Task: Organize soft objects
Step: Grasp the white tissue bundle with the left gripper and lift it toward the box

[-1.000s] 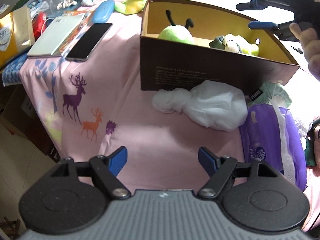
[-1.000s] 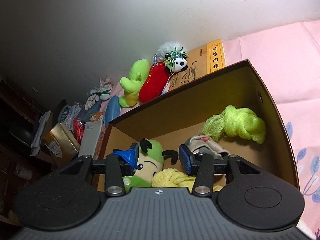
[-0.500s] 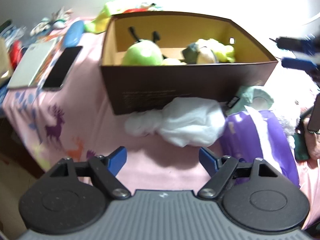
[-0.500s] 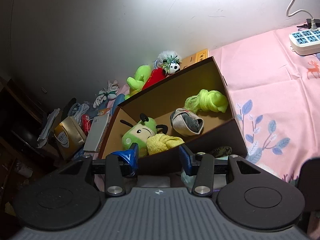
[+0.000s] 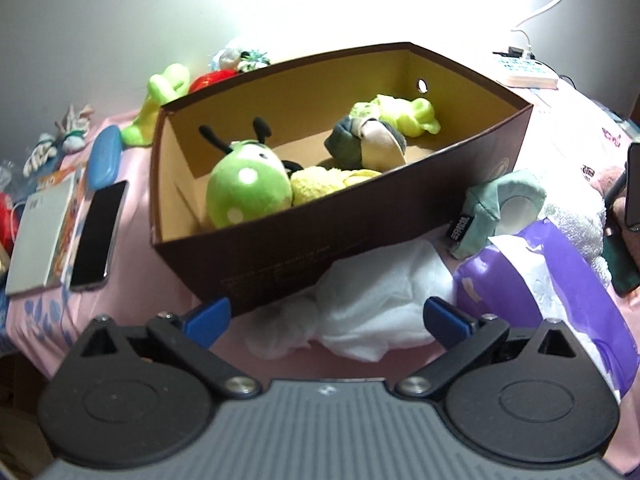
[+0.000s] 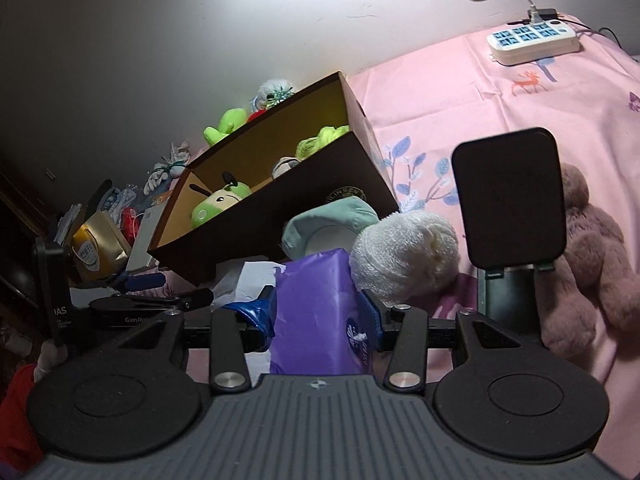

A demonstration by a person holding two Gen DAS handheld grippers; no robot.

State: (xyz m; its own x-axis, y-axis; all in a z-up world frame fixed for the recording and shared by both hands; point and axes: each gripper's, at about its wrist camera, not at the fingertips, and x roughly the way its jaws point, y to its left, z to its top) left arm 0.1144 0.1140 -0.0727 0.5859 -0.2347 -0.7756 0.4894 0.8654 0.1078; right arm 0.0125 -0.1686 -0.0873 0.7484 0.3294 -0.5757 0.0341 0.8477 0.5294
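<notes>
A pink printed cloth point(image 6: 500, 92) is covering the work surface below a plain wall. The left gripper point(image 5: 324, 314) is opening wide, holding nothing, hovering over the white cloth bundle point(image 5: 368, 308) beside the brown box point(image 5: 340, 240), probably lining up a pickup. The right gripper point(image 6: 316, 316) is sitting part-open astride the purple tissue pack point(image 6: 316, 312); whether it is gripping cannot be told. The box is holding a green plush point(image 5: 248, 192), a yellow towel point(image 5: 320, 182), a grey-beige toy point(image 5: 368, 142) and lime yarn point(image 5: 400, 114).

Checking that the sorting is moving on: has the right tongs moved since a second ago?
Yes. The right tongs pulled back out of the brown box; they now straddle the purple tissue pack in front of it.
</notes>
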